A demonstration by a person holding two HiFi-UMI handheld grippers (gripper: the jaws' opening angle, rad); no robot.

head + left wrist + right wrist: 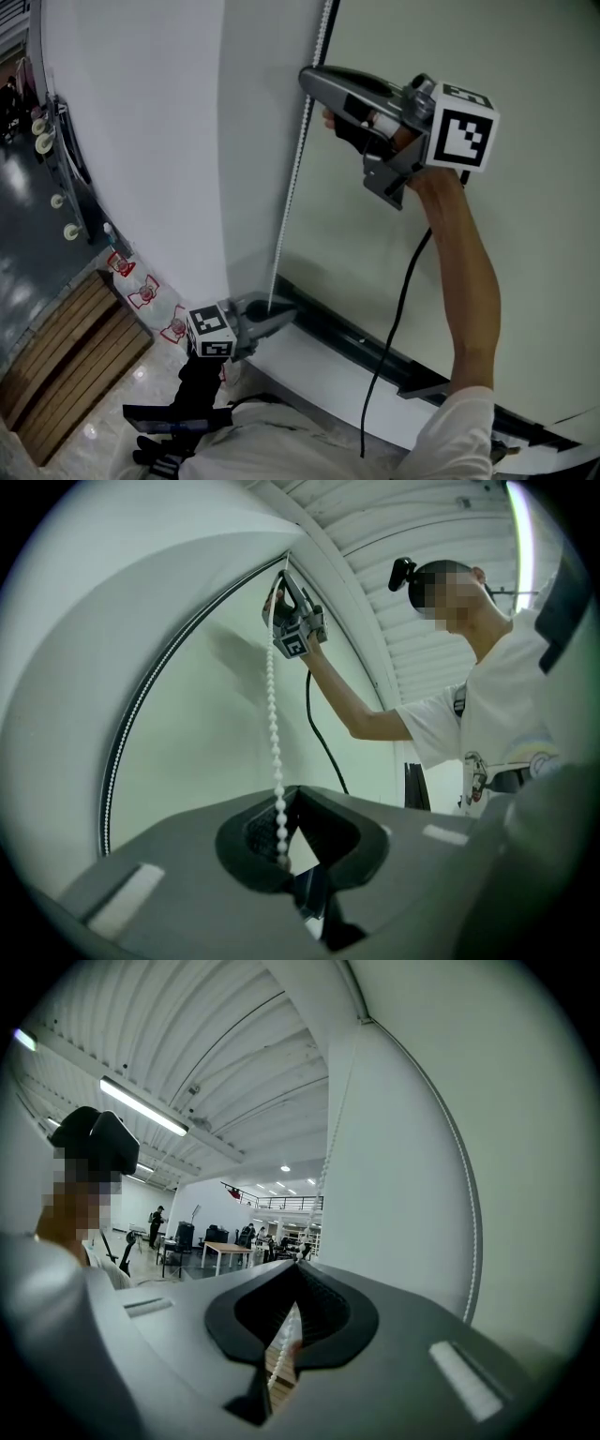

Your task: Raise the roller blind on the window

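Right tool (309,78) clamps shut high on the chain (292,183), left tool (285,318) pinches it low; opposed pulls could snap the chain.

Ribbed white ceiling (216,1063), strip light (142,1105), distant wooden table (225,1249), glossy grey floor (23,225).

We log the roller blind (525,234) as a plain, pale greenish-white sheet, hanging flat and lowered across the right half of the head view. We note its bead chain (294,164): small white round beads, one strand straight and taut, running from top centre down to lower centre.
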